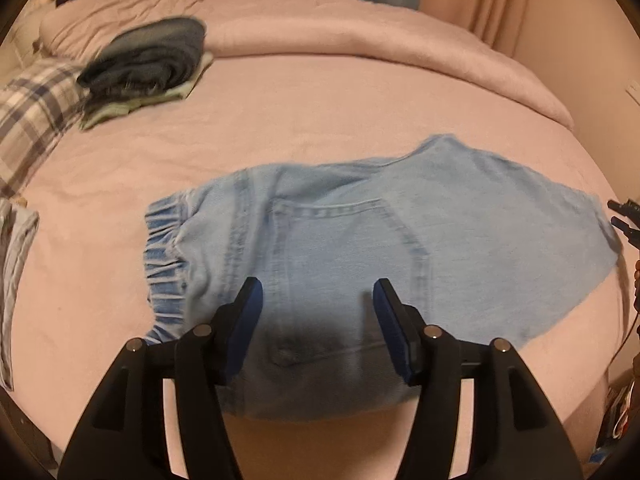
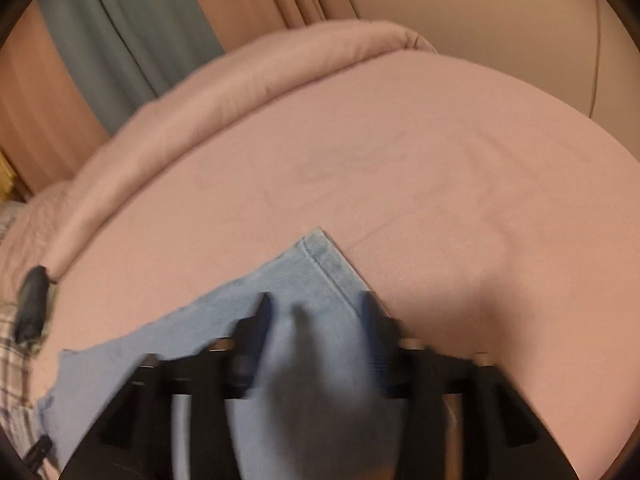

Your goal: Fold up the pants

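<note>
Left wrist view shows me the big pink bed [image 1: 320, 120], and the blue pants [image 1: 360, 240] lie on it, near my edge. The stretchy waist is on the left side and a back pocket faces up. A thick pink blanket [image 1: 380, 36] is rolled along the far side. A stack of dark clothes [image 1: 148, 68] sits at the far left, well apart from the pants, beside a checked pillow [image 1: 36, 116]. My left gripper [image 1: 318, 300] hangs over the pants with its jaws spread wide, holding nothing. In the right wrist view, my right gripper [image 2: 316, 312] is blurry, but its jaws are also apart, over a hemmed corner of the pants [image 2: 320, 264].
</note>
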Action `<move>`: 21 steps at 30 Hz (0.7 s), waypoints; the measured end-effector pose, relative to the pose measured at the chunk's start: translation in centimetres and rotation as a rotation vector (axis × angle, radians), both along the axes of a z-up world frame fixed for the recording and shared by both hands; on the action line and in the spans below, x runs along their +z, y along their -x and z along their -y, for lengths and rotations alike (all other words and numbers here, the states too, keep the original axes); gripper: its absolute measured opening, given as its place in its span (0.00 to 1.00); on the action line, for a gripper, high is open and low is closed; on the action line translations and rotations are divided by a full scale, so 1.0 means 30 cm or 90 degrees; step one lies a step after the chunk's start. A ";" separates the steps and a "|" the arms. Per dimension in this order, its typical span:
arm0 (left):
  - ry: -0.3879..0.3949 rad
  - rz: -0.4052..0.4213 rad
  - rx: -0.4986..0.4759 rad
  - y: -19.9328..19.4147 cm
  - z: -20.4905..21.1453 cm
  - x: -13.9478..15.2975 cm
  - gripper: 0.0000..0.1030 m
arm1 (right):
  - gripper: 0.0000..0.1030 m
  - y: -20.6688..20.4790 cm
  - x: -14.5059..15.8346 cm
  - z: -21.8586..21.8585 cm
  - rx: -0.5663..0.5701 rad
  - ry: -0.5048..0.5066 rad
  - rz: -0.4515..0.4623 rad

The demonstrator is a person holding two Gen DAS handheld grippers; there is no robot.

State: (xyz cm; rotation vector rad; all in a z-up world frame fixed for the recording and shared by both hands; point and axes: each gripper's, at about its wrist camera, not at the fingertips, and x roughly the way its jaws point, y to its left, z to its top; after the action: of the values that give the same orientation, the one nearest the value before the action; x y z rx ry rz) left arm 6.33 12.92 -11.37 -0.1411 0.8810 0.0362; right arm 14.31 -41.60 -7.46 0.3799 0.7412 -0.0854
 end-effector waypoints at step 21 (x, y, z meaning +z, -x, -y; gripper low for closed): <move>-0.017 -0.043 -0.133 -0.078 0.381 -0.109 0.79 | 0.72 0.187 -0.163 -0.415 0.197 0.176 -0.025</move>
State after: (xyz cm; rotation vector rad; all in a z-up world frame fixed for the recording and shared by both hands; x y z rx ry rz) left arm 8.68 1.48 -14.64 -0.0225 0.9592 -0.1424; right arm 8.72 -29.15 -12.37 -0.0013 0.8072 0.0959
